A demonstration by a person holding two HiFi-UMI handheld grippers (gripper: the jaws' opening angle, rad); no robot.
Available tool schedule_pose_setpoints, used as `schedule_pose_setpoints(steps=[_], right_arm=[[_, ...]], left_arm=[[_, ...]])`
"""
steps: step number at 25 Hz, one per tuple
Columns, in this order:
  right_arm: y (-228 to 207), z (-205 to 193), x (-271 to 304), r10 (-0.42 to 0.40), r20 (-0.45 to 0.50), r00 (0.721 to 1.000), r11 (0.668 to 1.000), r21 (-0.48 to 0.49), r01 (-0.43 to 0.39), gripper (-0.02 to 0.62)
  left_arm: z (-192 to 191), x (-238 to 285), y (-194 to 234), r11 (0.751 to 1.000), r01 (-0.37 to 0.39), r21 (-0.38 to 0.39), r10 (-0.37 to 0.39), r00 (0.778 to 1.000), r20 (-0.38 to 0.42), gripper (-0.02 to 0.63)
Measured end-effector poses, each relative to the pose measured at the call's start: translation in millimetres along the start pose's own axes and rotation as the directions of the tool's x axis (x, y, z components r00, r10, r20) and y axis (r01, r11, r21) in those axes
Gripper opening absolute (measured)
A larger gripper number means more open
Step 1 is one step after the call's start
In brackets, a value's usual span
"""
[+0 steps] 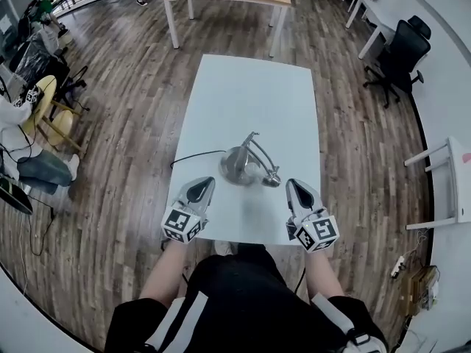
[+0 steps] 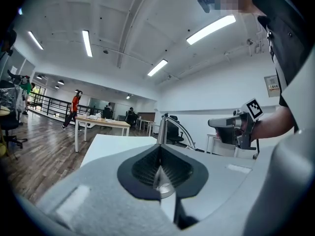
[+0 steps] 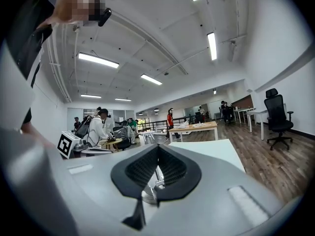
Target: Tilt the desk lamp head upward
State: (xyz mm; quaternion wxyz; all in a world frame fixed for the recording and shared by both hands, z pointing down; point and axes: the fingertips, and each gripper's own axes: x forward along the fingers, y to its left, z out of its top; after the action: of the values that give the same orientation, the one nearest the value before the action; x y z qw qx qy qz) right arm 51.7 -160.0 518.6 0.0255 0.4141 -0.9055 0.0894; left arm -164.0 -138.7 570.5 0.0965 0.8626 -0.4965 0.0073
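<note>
Silver metal desk lamp (image 1: 246,164) stands on the near half of the white rectangular table (image 1: 243,87), head low at right. Left gripper (image 1: 204,185) and right gripper (image 1: 294,188) flank it without contact, fingers of each closed together, empty.

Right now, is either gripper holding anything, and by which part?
Nothing is held: left gripper and right gripper have shut, empty jaws, short of the lamp.

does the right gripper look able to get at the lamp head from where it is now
Probably yes. The lamp head sits just ahead of the right gripper, to its left, with only bare table between them. Its fingers are shut, so they would need to open to grip.
</note>
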Motion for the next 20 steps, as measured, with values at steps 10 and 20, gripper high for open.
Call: schedule_pose_setpoints(steps=[10,20], right_arm=[[-19.6,-24.2,7.6,0.042,-0.061,0.997,0.998,0.059,-0.038,0.026],[-23.4,-51.0,16.5,0.113,-0.123,0.986,0.99,0.095,-0.102,0.13]], left_arm=[[-43.9,52.9,10.5,1.0,0.014,0.01,-0.013,0.99,-0.137,0.054],[-87.8,84.5,18.0,0.998,0.042,0.054,-0.026,0.965,-0.262,0.061]])
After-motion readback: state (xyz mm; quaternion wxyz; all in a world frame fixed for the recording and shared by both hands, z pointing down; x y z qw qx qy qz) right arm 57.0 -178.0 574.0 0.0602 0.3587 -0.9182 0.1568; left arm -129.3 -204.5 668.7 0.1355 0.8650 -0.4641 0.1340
